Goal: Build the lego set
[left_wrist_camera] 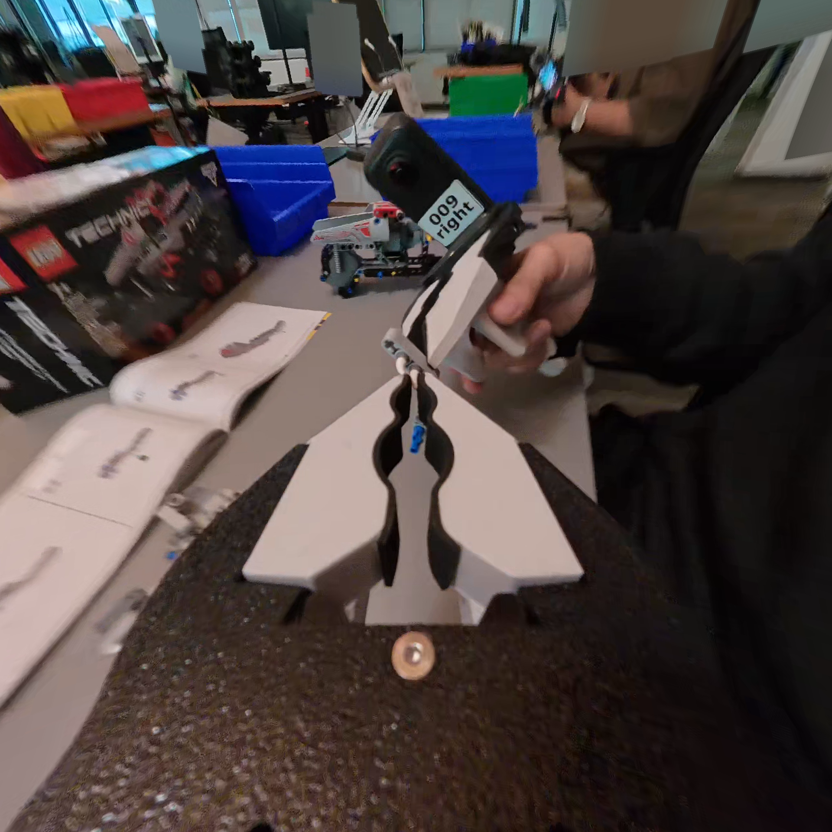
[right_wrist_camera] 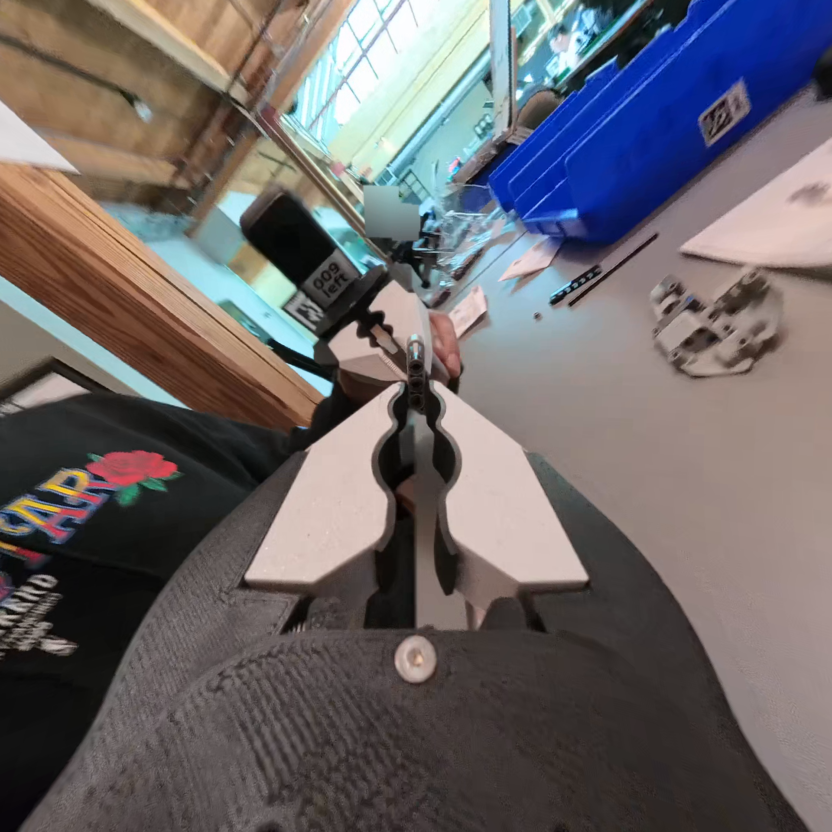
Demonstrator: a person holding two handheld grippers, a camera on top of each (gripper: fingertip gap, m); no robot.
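Observation:
My left gripper has its jaws nearly closed on a small pale pin at the tips. The pin meets a grey holed beam held by my right gripper, which a hand grips just ahead. In the right wrist view, my right gripper is shut on the beam, which sticks out past the tips. The left gripper sits right behind the beam's far end. A blue pin lies on the table under the left jaws. The partly built model stands farther back.
The set's black box and open instruction booklet lie left. Blue bins stand behind. In the right wrist view a grey sub-assembly, a black beam with an axle and blue bins sit on the grey table. Left and right tips are no more than a few centimetres apart.

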